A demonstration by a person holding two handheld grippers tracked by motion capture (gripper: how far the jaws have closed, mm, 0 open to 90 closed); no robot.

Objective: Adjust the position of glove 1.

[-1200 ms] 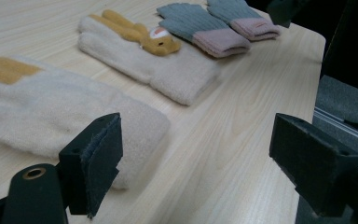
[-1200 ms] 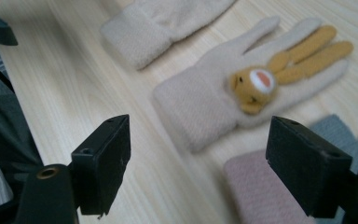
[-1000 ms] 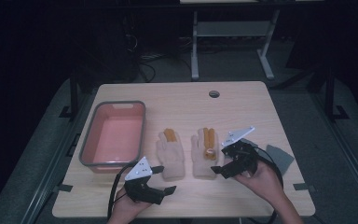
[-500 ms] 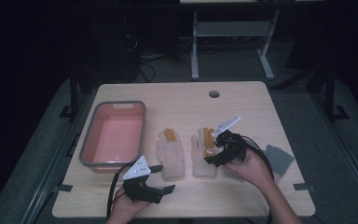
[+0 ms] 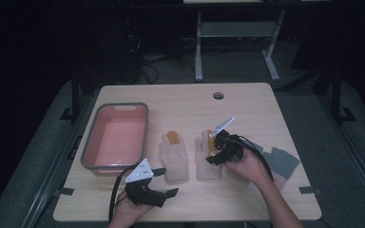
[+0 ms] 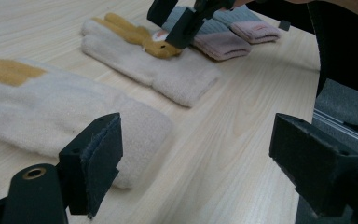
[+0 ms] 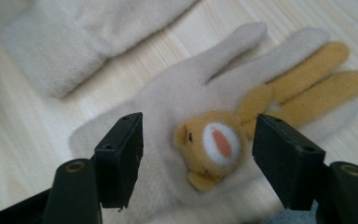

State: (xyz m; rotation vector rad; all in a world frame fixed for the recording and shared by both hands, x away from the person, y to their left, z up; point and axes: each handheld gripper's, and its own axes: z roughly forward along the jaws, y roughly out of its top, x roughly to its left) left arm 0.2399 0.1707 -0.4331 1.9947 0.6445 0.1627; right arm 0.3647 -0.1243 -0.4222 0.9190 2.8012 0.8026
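Fuzzy cream fleece glove [image 7: 177, 107] with tan plush bear face, tan fingers, flat on pale woodgrain bench [image 5: 266, 109]; right tool [image 7: 198, 154] jaws closing, straddling bear, not gripping; left tool [image 6: 196, 154] wide open, empty.

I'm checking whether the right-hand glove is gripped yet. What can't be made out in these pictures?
- Right gripper view: whether the pads touch the right glove; the jaws, just closing, straddle its bear face.
- High view: that glove's finger end, covered by the gripper.
- High view: the grey and pink items, partly behind the hand.
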